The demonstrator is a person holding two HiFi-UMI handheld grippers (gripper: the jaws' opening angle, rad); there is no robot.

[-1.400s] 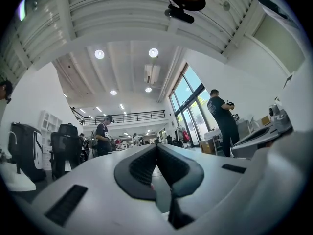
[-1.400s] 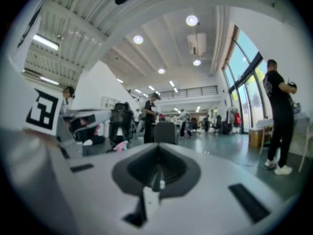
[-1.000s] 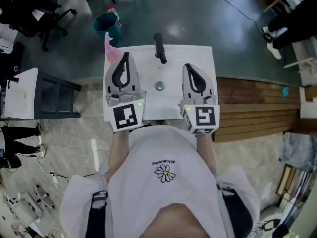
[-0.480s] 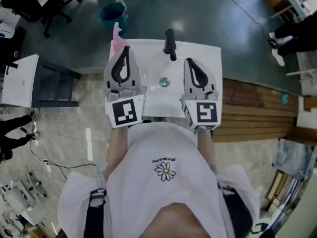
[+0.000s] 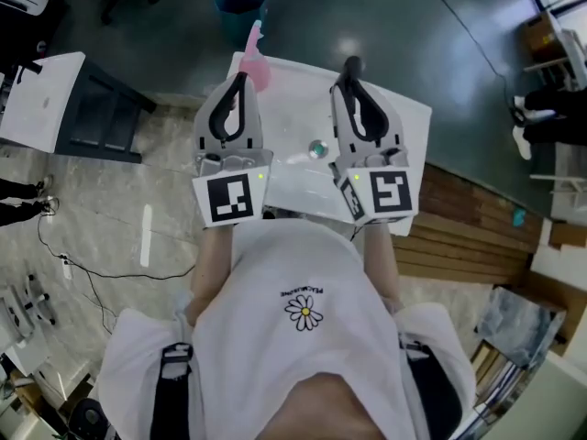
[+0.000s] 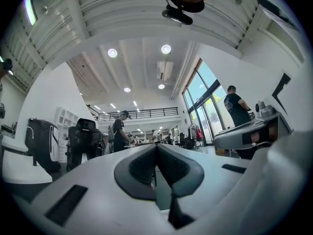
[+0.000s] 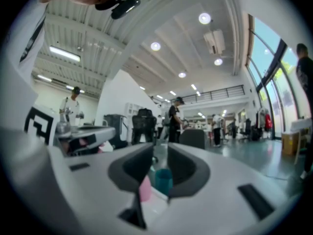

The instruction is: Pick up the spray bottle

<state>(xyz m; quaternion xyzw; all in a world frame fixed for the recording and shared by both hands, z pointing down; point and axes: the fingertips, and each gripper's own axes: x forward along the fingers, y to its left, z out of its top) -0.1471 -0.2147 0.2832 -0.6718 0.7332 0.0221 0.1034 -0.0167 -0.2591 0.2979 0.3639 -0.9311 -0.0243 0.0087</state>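
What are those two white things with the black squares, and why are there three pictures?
They are claws that a person holds, one in each hand. One picture comes from a camera on the person's head, looking down; the others from cameras riding on each claw. Below is a white sink with a black faucet and a pink spray bottle at its far left corner. The left claw is shut and empty. The right claw is opening, holding nothing yet.
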